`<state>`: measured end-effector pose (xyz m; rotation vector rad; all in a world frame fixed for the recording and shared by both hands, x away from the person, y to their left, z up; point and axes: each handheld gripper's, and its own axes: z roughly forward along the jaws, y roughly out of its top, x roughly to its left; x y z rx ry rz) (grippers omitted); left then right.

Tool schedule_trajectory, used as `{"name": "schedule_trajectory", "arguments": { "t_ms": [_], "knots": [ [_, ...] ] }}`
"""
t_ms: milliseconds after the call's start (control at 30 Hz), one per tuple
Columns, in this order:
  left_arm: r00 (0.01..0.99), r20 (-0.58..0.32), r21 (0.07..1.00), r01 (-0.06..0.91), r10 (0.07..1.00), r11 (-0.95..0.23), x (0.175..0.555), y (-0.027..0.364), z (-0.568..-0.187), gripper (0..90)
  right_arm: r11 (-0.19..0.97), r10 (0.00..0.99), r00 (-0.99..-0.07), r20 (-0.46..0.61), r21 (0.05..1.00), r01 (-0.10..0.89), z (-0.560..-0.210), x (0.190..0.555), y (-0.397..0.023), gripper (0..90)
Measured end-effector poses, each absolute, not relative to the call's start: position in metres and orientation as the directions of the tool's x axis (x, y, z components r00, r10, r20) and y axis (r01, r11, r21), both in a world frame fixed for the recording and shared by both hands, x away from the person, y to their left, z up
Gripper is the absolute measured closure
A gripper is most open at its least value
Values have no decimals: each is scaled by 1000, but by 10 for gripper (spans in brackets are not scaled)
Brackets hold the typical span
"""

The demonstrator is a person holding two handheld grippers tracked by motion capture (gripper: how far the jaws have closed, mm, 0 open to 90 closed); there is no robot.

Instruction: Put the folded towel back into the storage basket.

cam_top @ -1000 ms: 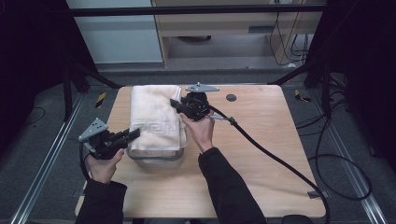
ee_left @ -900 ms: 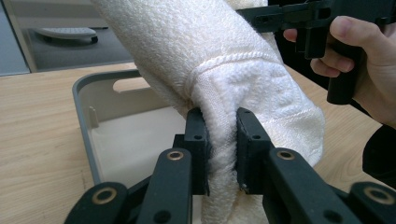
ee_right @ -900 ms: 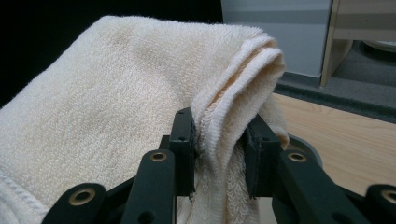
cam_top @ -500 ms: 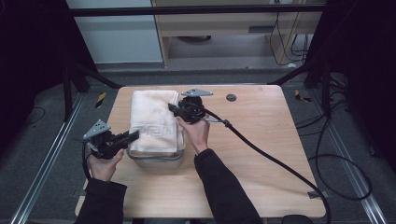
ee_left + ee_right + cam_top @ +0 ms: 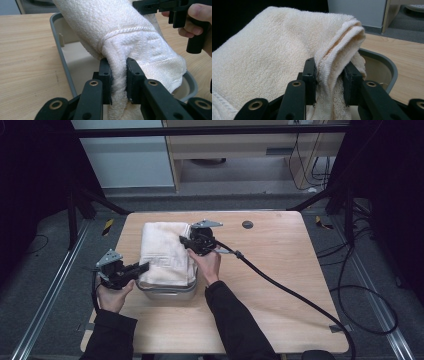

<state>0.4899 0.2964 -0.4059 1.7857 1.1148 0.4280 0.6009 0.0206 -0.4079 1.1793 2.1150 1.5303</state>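
A folded cream towel hangs between both grippers over a grey tub on the wooden table. My left gripper is shut on the towel's near left edge; in the left gripper view the towel is bunched between the black pads. My right gripper is shut on the far right edge, and the right gripper view has a fold of towel pinched between its pads. The tub's rim and pale inside lie under the cloth.
A thick black cable trails from the right gripper across the table to the front right corner. A small dark round hole sits near the table's far edge. Bare wood lies right of the tub.
Both grippers have sunk toward the table with the towel, which now lies lower over the tub. The right gripper has shifted a little toward the towel's far corner.
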Motion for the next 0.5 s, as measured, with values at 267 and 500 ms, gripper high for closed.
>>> {"name": "schedule_trajectory", "arguments": {
  "t_ms": [267, 500],
  "knots": [
    [512, -158, 830, 532, 844, -168, 499, 293, -419, 766, 144, 761, -616, 205, 873, 467, -424, 603, 24, 684],
    [508, -146, 814, 549, 849, -188, 504, 287, -426, 766, 150, 774, -601, 199, 865, 479, -432, 601, 20, 683]
  ]
}}
